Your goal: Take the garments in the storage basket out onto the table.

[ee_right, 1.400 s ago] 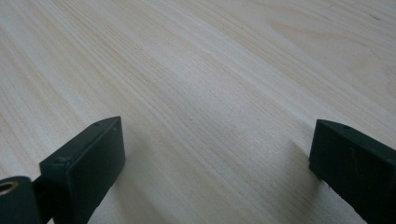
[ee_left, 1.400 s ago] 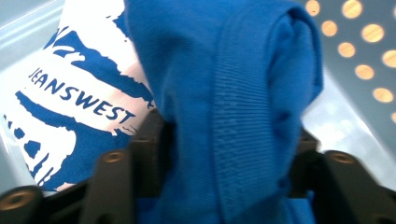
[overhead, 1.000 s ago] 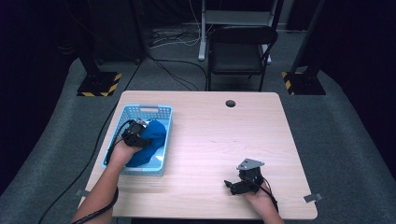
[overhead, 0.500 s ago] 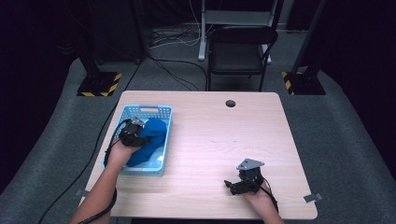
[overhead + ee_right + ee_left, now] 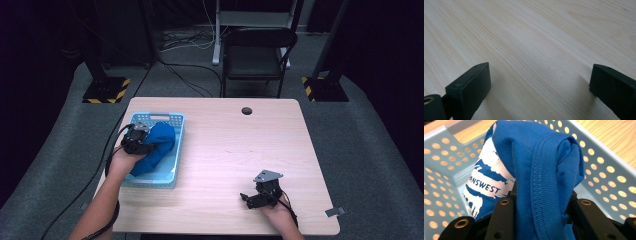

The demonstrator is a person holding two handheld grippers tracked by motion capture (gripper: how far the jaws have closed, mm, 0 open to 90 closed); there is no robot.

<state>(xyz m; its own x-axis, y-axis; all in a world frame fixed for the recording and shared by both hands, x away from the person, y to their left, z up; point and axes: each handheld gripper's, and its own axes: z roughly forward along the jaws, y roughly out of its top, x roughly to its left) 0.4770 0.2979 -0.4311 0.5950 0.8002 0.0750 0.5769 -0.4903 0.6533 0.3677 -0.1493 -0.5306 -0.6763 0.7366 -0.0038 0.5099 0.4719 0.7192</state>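
Shirt (image 5: pixel 154 148) sits in the basket (image 5: pixel 172 146) at centre left of the high view, blue cloth bunched and partly raised. Left gripper (image 5: pixel 136 142) is over the basket's left half with cloth in its jaws; its jaws have just been closing, with the cloth between them. Right gripper (image 5: pixel 256 198) rests at lower right on the table (image 5: pixel 225 145), well apart from the basket. Chair (image 5: pixel 257 55) stands beyond the far edge, top centre.

Left gripper view: shirt (image 5: pixel 541 170) runs up the middle of the frame, a ribbed hem fold clamped between the two black jaws at the bottom. White print shows at centre left. Perforated basket (image 5: pixel 446 157) walls stand at both sides, so we judge the cloth is not yet clear of the basket.

Right gripper view: right gripper (image 5: pixel 540 87) has its jaws spread wide, one at lower left and one at lower right, nothing between them, bare table (image 5: pixel 529 37) ahead.

We read the step as lifting the shirt out of the basket. To do it well we'd keep the pinch firm on that hem fold and raise straight up until the hanging cloth is above the rim before moving toward centre frame; dragging sideways early could catch the wall and tip the light basket. We could bring the right gripper over to steady the rim or take a second corner.
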